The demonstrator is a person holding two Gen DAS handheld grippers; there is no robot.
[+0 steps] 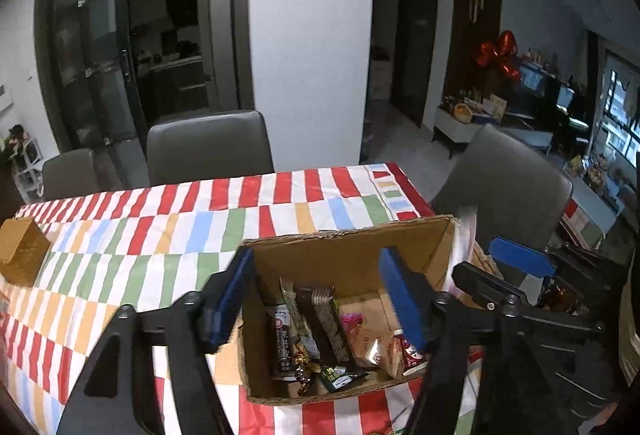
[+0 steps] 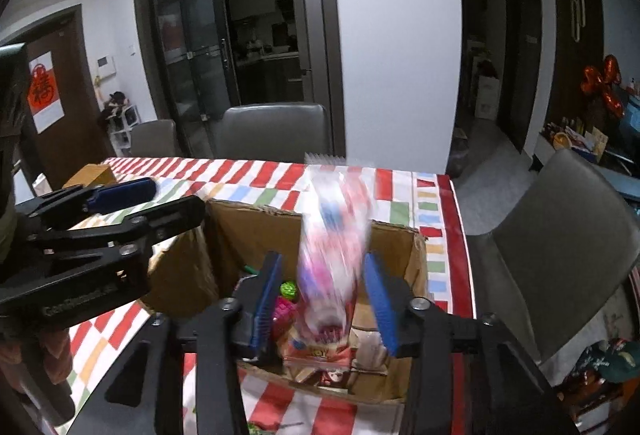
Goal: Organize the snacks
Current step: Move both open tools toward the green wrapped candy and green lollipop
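Observation:
An open cardboard box point(image 1: 340, 247) sits on the striped tablecloth and holds several snack packets point(image 1: 320, 331). My left gripper point(image 1: 320, 299) is open and empty, hovering over the box. In the right wrist view the same box point(image 2: 256, 231) lies below my right gripper point(image 2: 324, 295), which is open. A blurred red, white and blue snack bag point(image 2: 334, 243) stands between the right fingers without clear contact, its lower end in the box. The left gripper's fingers point(image 2: 120, 195) show at the left in the right wrist view.
A brown block point(image 1: 22, 249) sits on the tablecloth point(image 1: 160, 227) at the left. Grey chairs point(image 1: 208, 147) stand along the far side and one point(image 2: 560, 247) at the right end. The table's right edge is close to the box.

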